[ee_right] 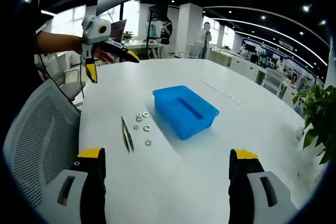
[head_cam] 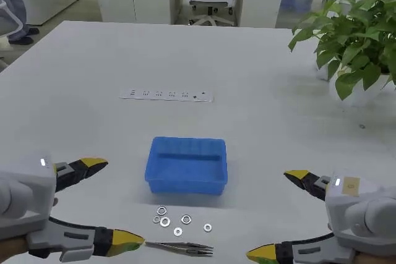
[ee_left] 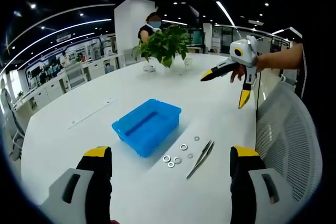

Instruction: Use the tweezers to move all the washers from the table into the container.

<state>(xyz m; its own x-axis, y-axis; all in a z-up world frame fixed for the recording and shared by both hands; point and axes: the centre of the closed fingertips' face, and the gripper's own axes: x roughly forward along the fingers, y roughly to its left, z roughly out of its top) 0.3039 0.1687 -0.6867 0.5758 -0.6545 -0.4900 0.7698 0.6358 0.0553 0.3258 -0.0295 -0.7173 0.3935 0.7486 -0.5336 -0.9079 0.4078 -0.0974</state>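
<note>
Tweezers (head_cam: 181, 248) lie at the tabletop's (head_cam: 278, 122) near edge, between the left gripper (head_cam: 122, 201) and right gripper (head_cam: 269, 214), both spread wide, empty. Washers (head_cam: 176, 219) sit just beyond, before the blue container (head_cam: 187, 165).

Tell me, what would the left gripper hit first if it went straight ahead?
Most likely the container, which lies nearly dead ahead of the left gripper; the washers and tweezers lie nearer, probably under that line. Depth is unclear, so it might meet the table beside it instead.
</note>
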